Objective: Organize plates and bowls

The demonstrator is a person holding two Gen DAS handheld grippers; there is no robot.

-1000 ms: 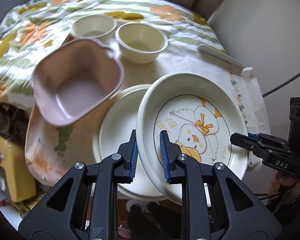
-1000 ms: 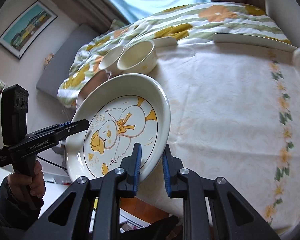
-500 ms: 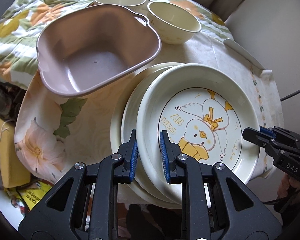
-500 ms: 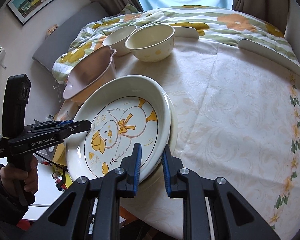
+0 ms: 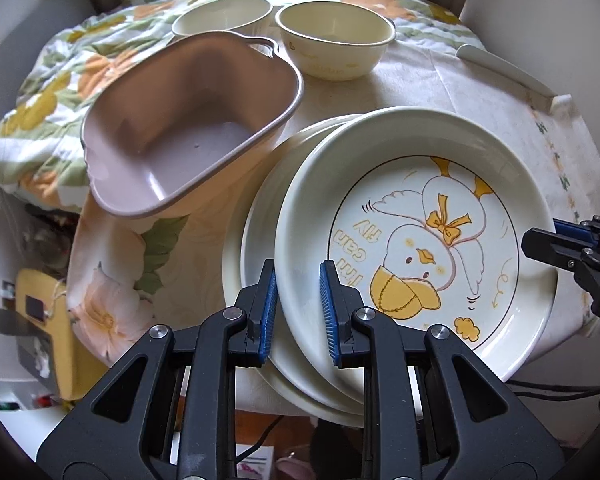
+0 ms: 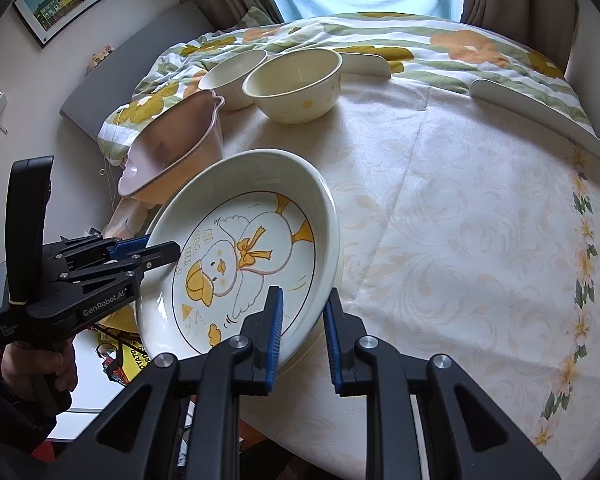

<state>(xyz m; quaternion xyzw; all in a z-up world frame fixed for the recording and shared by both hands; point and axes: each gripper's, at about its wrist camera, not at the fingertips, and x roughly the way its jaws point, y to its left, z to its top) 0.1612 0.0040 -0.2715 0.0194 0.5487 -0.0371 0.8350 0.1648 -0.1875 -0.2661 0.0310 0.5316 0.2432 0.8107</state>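
A cream plate with a yellow duck drawing [image 5: 416, 236] rests on a stack of plain cream plates [image 5: 256, 220] at the table's near edge; it also shows in the right wrist view [image 6: 244, 256]. My left gripper [image 5: 298, 304] straddles the duck plate's left rim, its jaws slightly apart around it. My right gripper [image 6: 302, 332] straddles the opposite rim the same way, and it shows at the right edge of the left wrist view [image 5: 556, 236]. A pink square bowl [image 5: 188, 128] and two cream bowls [image 5: 336, 44] [image 5: 224, 16] stand behind.
The round table [image 6: 480, 220] wears a pale patterned cloth, with a floral blanket [image 6: 380, 40] at the back. White curved guards [image 6: 540, 116] edge the table's right side. A yellow box [image 5: 48, 320] lies on the floor at the left.
The duck plate came down from a tilt onto the plate stack. Both grippers' jaws have widened a little around its rim.
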